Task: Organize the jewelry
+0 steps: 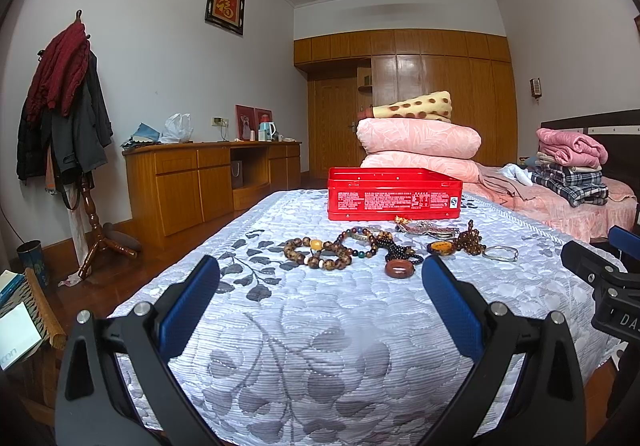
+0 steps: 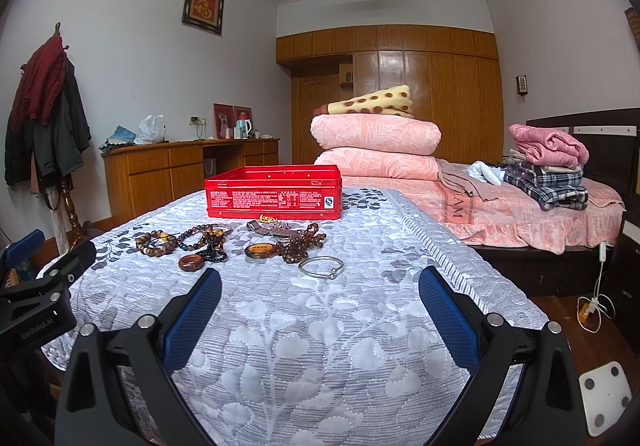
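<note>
Covering the table [image 2: 320, 326]: grey floral quilt.

Bare quilt [image 2: 304, 326] lies open between the spread tongs and the jewelry cluster [image 2: 240, 244], so both tools have a clear path forward over it. Behind the cluster the red tin [image 2: 274, 192] blocks the way, with stacked pink bedding [image 2: 376, 150] further back. A silver bangle [image 2: 321, 267] lies nearest, apart from the beads.

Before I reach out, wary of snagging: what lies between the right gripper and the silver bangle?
Only bare quilt separates the right gripper from the silver bangle, shown in the right wrist view.
</note>
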### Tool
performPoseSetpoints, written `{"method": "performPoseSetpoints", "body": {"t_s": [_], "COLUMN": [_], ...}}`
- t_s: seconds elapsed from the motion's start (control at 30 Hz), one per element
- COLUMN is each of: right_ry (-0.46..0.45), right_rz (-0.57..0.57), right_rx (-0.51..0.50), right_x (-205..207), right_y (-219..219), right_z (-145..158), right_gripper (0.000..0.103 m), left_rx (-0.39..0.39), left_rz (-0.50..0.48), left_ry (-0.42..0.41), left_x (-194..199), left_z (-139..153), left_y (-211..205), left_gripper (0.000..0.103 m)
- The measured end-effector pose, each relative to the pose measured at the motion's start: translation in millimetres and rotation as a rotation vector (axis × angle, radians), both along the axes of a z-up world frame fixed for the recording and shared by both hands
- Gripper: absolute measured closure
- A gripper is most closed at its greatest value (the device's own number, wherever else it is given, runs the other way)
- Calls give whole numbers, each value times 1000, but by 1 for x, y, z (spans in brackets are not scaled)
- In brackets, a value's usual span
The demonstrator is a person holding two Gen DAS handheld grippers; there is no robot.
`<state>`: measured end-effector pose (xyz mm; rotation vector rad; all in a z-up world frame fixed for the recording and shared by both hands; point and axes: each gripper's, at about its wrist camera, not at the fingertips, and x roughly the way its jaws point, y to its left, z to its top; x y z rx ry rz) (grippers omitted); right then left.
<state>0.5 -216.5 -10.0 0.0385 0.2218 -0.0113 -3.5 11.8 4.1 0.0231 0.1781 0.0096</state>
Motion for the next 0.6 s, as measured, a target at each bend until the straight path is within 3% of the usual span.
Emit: {"method": "performPoseSetpoints", "body": {"t_s": [0.6], "right_ry": [2], "right_rz": [0], "right_rx": [-1], "right_x": [1], "right_y": [1], "right_z": [1], "right_gripper": [6], "left_rx": [-1], "left_rz": [2], "left_ry": [6], "left_x": [2], "left_z": [-1], "left_y": [1], "left_gripper": [5]}}
